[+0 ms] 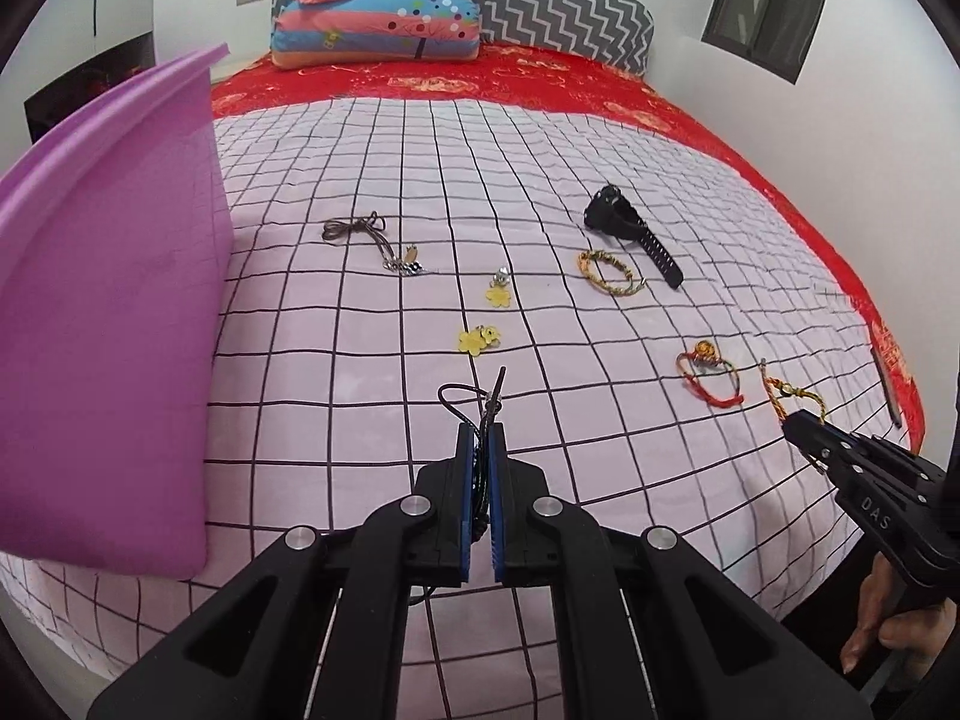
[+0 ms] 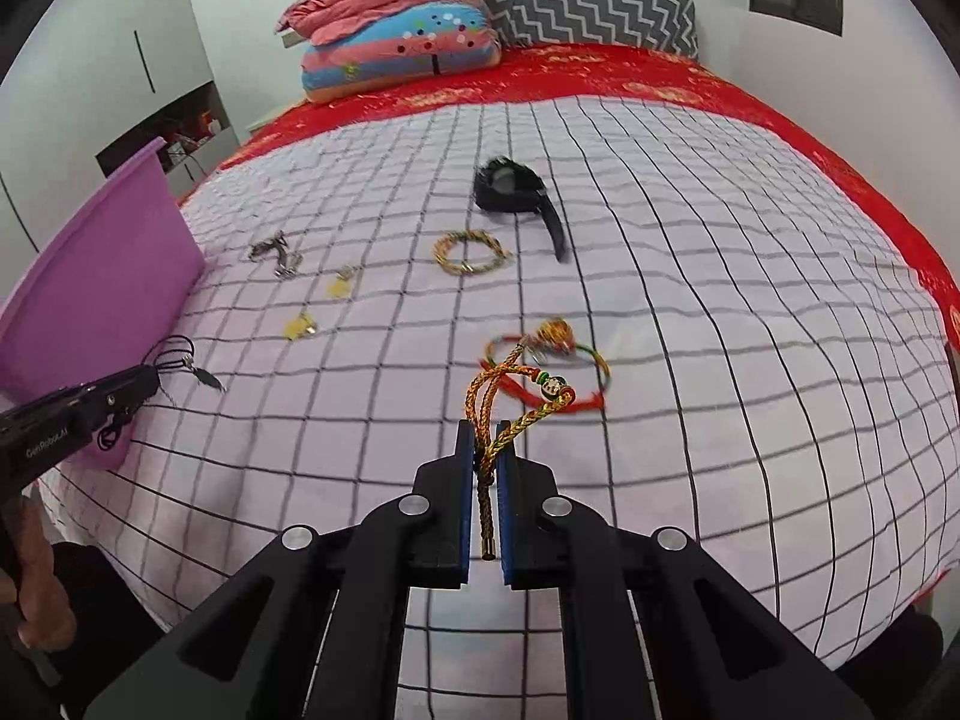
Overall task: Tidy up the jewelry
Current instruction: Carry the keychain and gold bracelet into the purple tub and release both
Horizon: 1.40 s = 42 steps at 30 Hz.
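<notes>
Clamped between the blue pads of the left gripper [image 1: 480, 450] is a black cord necklace [image 1: 465, 399], its loop and pendant sticking out just ahead of the fingertips. A purple bin [image 1: 108, 312] is seen close on that gripper's left. The right gripper [image 2: 486, 450] is closed on a gold braided bracelet [image 2: 510, 396], held above the checked sheet [image 2: 720, 360]. Just beyond its tips a red cord bracelet [image 2: 564, 372] is laid flat. Farther ahead a second braided bracelet [image 2: 471, 252] and a black watch [image 2: 510, 186] are noted; yellow flower charms [image 1: 480, 339] lie forward of the left gripper.
</notes>
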Each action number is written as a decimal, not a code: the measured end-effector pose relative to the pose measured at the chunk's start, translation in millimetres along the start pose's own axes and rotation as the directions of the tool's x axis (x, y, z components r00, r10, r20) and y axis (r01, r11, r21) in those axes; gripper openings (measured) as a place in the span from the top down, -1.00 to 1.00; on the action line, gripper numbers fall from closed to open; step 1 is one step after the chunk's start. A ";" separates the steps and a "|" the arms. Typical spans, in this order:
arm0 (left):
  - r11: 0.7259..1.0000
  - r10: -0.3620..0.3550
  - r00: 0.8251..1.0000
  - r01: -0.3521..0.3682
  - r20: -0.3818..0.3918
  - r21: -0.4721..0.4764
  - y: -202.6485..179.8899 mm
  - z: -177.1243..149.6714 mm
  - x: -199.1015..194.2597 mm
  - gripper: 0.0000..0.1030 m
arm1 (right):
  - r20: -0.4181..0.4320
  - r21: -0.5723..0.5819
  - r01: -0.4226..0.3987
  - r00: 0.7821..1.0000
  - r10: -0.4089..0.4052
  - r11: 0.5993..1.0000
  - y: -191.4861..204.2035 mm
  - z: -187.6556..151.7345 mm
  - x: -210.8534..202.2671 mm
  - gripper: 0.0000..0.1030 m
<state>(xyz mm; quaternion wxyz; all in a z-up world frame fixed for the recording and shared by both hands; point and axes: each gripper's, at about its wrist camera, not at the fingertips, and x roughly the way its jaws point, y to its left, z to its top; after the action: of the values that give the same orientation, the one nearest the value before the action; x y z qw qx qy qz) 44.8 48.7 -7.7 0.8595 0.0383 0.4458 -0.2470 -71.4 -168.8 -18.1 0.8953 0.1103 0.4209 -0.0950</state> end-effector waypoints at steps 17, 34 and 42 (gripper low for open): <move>0.987 0.129 0.978 -0.111 0.166 -0.113 44.9 51.6 -112.7 0.90 | 0.105 -0.173 -0.260 0.954 0.280 0.950 108.2 78.9 -44.8 0.86; 0.907 0.324 0.934 -0.261 0.153 -0.330 152.5 40.4 -143.5 0.90 | -0.006 -0.360 -0.510 0.839 0.545 0.781 265.9 113.9 -45.2 0.86; 0.871 0.362 0.927 -0.301 0.094 -0.389 184.6 34.8 -132.0 0.90 | -0.098 -0.415 -0.555 0.815 0.571 0.721 311.6 108.4 -34.2 0.86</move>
<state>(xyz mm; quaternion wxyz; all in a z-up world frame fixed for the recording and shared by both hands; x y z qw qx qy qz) 92.1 251.8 88.3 0.9146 -0.0675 0.3987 -0.0099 68.5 102.2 112.4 0.8910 0.0334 0.3612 0.2731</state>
